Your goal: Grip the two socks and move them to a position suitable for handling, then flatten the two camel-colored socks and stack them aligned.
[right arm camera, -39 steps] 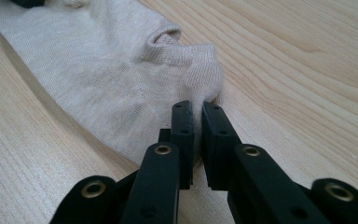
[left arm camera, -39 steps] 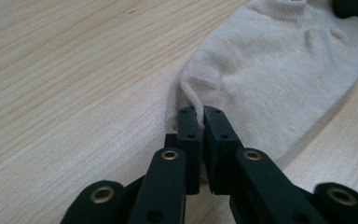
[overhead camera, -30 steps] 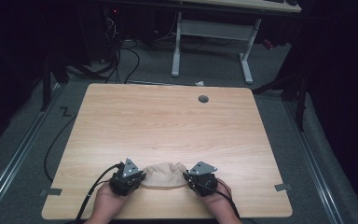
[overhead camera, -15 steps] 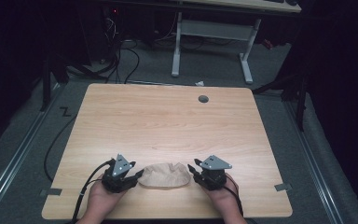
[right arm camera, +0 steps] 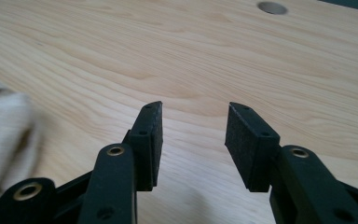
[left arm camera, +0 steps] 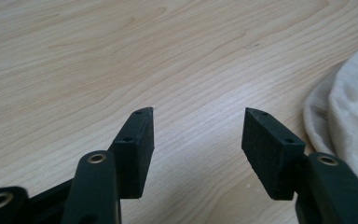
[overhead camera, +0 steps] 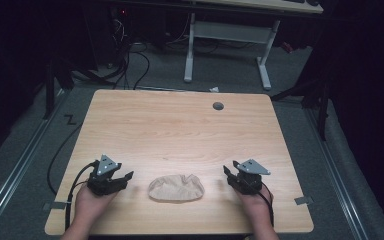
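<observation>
Both grippers have drawn apart from the beige cloth (overhead camera: 176,188) since a second ago, when each sat right against one end of it; the cloth now lies alone as a loose, rumpled oval mound near the front edge of the wooden table (overhead camera: 180,130), roughly midway along that edge. Left of the cloth, with bare wood between them, the left gripper (overhead camera: 126,177) rests low over the table in the person's left hand (overhead camera: 91,201), its tips angled toward the cloth and a black cable trailing from it off the front left corner. Seen from the left gripper view, its jaws stand wide apart with nothing between them, and the cloth's pale folded edge (left arm camera: 345,116) lies just beyond the right-hand jaw. Right of the cloth, also clear of it, the right gripper (overhead camera: 228,172) sits in the person's right hand (overhead camera: 254,202), grey plate on top. Its own view shows the jaws wide apart and empty over wood grain, the cloth (right arm camera: 4,135) a blur at the left edge. Beyond the cloth, near the table's back edge, is a small round grey grommet hole (overhead camera: 218,106).
</observation>
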### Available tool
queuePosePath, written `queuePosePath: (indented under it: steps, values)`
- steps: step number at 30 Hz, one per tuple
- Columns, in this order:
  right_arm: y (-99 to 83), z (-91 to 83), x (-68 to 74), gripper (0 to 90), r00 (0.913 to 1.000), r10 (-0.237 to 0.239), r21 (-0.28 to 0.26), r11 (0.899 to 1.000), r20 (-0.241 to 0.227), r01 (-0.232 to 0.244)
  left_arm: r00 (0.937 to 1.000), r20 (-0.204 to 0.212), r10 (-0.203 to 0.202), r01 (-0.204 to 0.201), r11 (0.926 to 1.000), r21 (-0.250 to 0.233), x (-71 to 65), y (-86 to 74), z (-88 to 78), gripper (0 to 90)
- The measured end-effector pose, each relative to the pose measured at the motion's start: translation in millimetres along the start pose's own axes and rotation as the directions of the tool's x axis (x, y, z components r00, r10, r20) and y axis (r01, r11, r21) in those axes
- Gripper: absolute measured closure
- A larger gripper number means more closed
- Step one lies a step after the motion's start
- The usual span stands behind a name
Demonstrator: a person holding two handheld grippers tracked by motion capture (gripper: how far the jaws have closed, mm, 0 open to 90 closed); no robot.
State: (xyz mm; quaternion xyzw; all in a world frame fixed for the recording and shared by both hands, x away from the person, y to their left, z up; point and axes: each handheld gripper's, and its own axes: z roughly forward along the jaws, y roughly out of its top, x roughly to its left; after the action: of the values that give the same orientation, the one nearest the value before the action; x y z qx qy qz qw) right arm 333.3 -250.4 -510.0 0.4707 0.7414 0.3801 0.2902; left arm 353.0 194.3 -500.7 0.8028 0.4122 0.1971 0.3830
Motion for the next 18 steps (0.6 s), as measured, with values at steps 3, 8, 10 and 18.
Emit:
queuePosePath:
  steps: [3,8,10,18]
  values:
    - [-6.1,0.5,-12.5,54.6,0.9992,0.025,0.011,1.0,0.03,-0.026,0.9998,0.011,-0.013,0.013,0.9999,-0.004,4.3,0.5,1.7,43.7]
    - [-10.5,1.4,-26.4,53.2,0.996,0.07,0.019,0.997,0.055,-0.072,0.9999,0.016,-0.003,0.003,0.9998,0.017,5.2,-3.4,6.8,43.8]
    - [-11.2,2.1,-29.8,53.0,0.9944,0.087,0.019,0.996,0.061,-0.088,0.9998,0.017,-0.01,0.009,0.9996,0.026,6.3,-5.8,7.6,43.7]
    - [-11.6,4.6,-21.7,53.2,0.9967,0.05,0.038,0.998,0.064,-0.053,0.9985,0.015,-0.052,0.051,0.9983,0.026,13.3,-8.9,4.6,44.0]
